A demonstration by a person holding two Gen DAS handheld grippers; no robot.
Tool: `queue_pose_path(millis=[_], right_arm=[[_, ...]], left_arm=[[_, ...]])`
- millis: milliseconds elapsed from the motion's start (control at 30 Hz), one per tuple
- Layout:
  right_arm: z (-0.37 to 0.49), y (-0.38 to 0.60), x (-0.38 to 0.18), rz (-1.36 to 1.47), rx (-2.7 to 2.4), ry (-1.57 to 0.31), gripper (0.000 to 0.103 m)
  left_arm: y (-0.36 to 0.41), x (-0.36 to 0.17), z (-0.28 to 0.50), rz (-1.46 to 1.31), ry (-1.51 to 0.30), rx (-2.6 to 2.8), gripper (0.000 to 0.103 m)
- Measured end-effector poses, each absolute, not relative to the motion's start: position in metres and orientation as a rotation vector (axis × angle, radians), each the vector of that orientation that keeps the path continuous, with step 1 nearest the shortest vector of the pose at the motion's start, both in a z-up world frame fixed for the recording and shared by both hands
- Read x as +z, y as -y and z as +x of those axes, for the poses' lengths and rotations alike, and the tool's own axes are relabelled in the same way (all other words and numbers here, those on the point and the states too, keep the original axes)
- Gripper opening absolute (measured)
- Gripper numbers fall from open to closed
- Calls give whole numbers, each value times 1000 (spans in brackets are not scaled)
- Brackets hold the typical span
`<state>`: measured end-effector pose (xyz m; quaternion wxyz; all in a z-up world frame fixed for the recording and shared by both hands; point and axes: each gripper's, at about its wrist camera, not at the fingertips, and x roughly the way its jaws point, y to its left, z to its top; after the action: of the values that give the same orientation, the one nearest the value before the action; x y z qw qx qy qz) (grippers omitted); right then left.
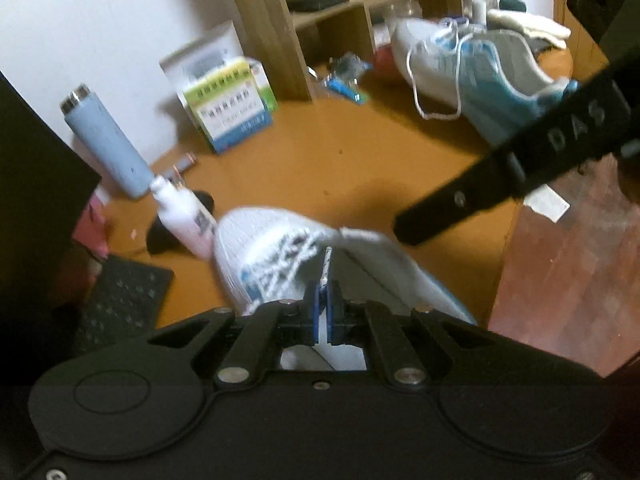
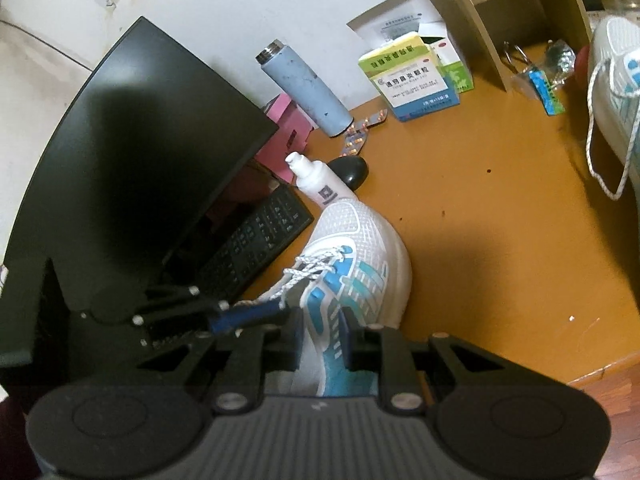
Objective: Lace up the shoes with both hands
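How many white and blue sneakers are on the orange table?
2. One white and blue sneaker lies near the grippers, beside the white bottle; the second sneaker lies farther off, near the wooden shelf.

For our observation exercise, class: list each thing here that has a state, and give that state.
left tongs: shut on lace tip
right tongs: open
near shoe: partly laced
far shoe: lace loose
flask: upright, uncapped
monitor: dark

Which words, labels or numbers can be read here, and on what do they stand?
"DAS": right gripper's black finger.
"通窍鼻炎颗粒": green, white and blue cardboard medicine box.
White plastic bottle label and the box's small print: too blurred to read.
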<state>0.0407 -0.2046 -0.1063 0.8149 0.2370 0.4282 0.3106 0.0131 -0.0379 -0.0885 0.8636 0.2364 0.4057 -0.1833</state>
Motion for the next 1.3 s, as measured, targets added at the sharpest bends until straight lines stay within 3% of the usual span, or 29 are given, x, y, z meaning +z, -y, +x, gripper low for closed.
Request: queue_pose_path(millis=[1300], right_arm=[[65, 203, -123, 531, 705, -966, 21]], left_arm=[[50, -97, 31, 502, -902, -404, 1]])
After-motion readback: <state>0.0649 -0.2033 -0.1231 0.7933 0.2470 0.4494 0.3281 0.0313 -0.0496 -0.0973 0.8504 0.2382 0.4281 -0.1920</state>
